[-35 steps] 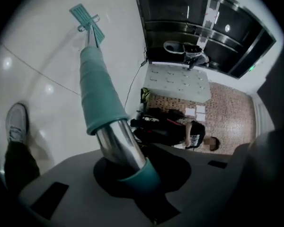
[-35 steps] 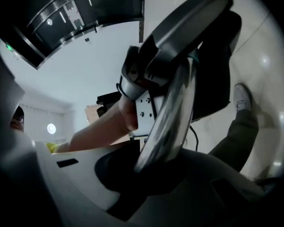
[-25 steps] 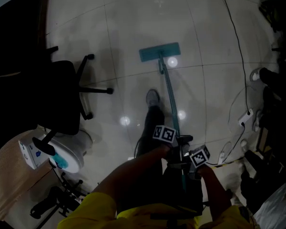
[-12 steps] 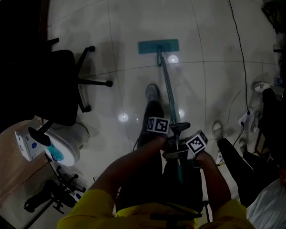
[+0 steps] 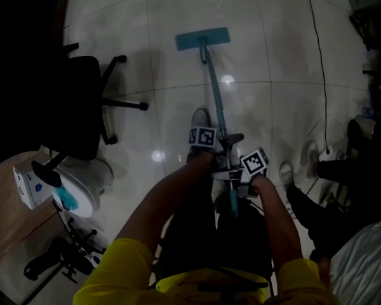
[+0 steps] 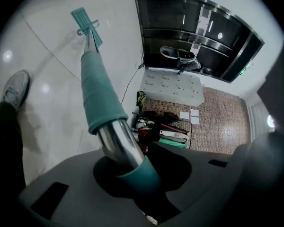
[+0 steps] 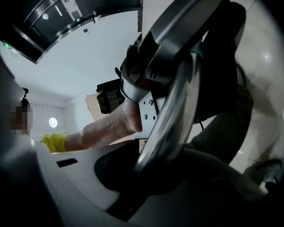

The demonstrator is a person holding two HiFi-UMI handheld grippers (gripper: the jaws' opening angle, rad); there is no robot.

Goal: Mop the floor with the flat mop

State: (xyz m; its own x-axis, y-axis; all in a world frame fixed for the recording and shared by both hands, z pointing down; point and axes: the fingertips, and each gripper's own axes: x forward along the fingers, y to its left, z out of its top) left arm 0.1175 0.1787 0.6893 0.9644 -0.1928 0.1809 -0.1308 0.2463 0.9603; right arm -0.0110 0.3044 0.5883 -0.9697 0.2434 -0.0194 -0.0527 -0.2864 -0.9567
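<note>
A flat mop with a teal head point(image 5: 202, 39) lies on the white tiled floor point(image 5: 279, 49), far ahead of me. Its teal and chrome handle point(image 5: 214, 94) runs back to my hands. My left gripper point(image 5: 221, 146) is shut on the handle, and the left gripper view shows the chrome tube point(image 6: 120, 143) clamped between the jaws, with the mop head point(image 6: 86, 25) far off. Just behind it, my right gripper point(image 5: 233, 178) is shut on the same handle point(image 7: 168, 117). My shoe point(image 5: 200, 121) stands beside the handle.
A black office chair point(image 5: 82, 107) stands to the left. A white and blue bottle point(image 5: 70, 196) rests by a wooden desk edge point(image 5: 6, 215). A black cable point(image 5: 319, 56) crosses the floor at the right, where another person's feet point(image 5: 317, 170) and clutter show.
The mop head has slid farther away across the tiles and slightly left. Both grippers have moved forward with the handle. The feet at the right have shifted.
</note>
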